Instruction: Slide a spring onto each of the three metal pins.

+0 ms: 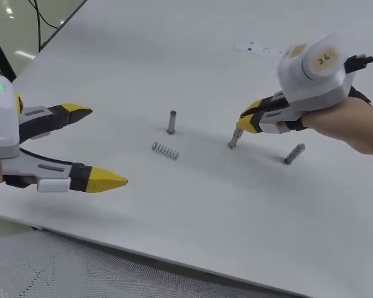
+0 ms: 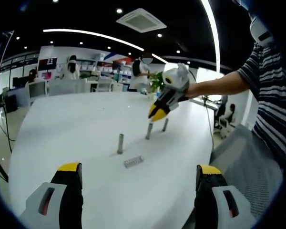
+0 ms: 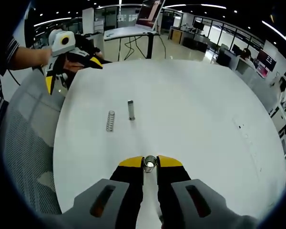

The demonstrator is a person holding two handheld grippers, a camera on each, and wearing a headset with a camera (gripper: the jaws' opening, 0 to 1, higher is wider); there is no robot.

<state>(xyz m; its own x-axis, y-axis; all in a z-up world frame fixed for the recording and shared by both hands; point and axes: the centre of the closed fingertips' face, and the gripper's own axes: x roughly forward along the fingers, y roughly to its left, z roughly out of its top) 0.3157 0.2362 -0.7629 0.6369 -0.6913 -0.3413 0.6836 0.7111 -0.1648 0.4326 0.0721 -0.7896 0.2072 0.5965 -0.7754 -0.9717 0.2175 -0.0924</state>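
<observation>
risk: right gripper (image 1: 244,123), clamped on the spring (image 1: 237,135) over the pin (image 1: 232,145) beside the bare pin (image 1: 171,121), may cock and jam it; left gripper (image 1: 104,146) gapes wide, empty.

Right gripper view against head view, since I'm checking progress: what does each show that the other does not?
The right gripper view looks straight down the open end of the held spring, pinched between the tips of the right claw. The head view adds the third pin, tilted and apparently already wearing a spring. Both share the bare pin, the loose spring lying beside it, and the open left claw.
</observation>
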